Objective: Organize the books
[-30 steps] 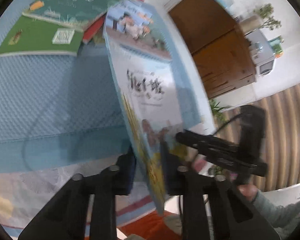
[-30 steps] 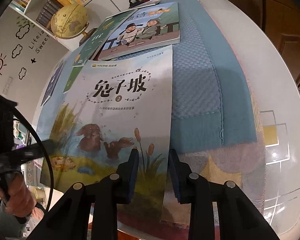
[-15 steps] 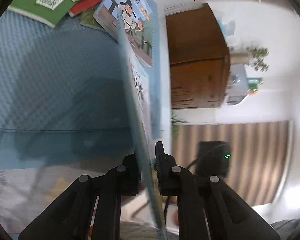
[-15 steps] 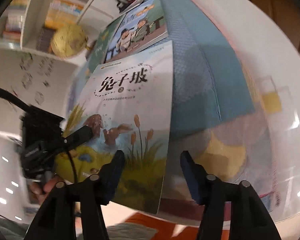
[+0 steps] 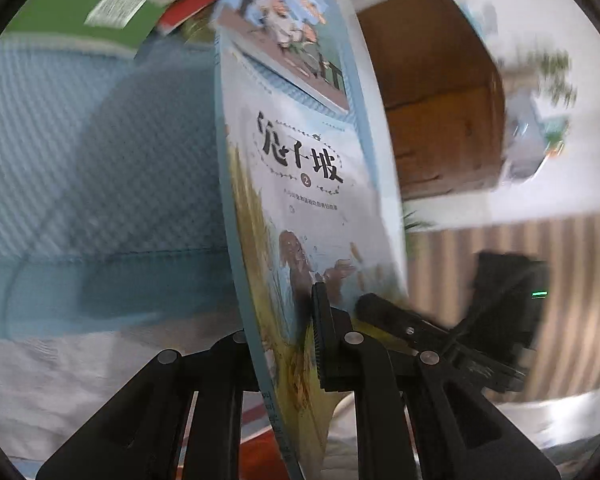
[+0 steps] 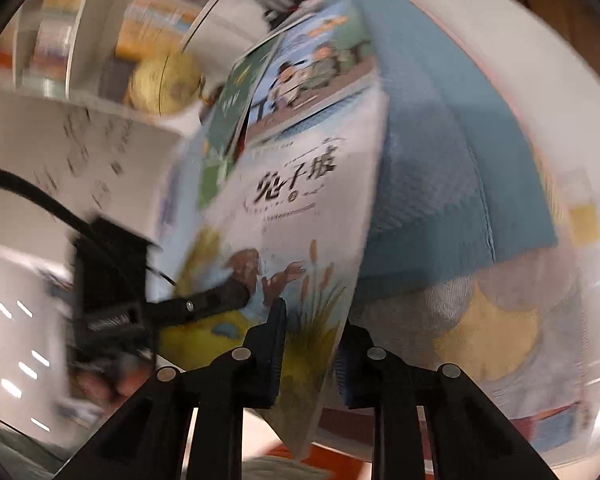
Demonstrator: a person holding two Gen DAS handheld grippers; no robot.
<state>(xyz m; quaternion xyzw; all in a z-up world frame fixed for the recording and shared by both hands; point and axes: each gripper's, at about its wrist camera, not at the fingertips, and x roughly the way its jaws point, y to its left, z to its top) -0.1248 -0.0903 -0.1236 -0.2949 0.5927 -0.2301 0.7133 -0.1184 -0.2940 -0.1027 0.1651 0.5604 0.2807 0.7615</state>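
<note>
A picture book with rabbits on its cover (image 5: 300, 184) (image 6: 300, 216) is lifted at a tilt above the blue cloth (image 5: 100, 140). My left gripper (image 5: 284, 320) is shut on its lower edge, one finger on the cover and the other hidden behind it. My right gripper (image 6: 310, 332) is closing on the same lower edge further along, with the book between its pads. Each gripper shows in the other's view: the right gripper (image 5: 384, 310) and the left gripper (image 6: 220, 300), both resting on the cover. Both views are motion-blurred.
A book with cartoon figures (image 5: 288, 40) (image 6: 320, 64) lies flat beyond the held book, beside green books (image 5: 80, 12) and a red one. A globe (image 6: 164, 84) and bookshelves (image 6: 80, 20) stand behind the table. A wooden cabinet (image 5: 432, 100) is at the right.
The right gripper opened wide, then came together on the book's lower edge. The book swung from edge-on to cover-facing in the left wrist view. The left grip held.
</note>
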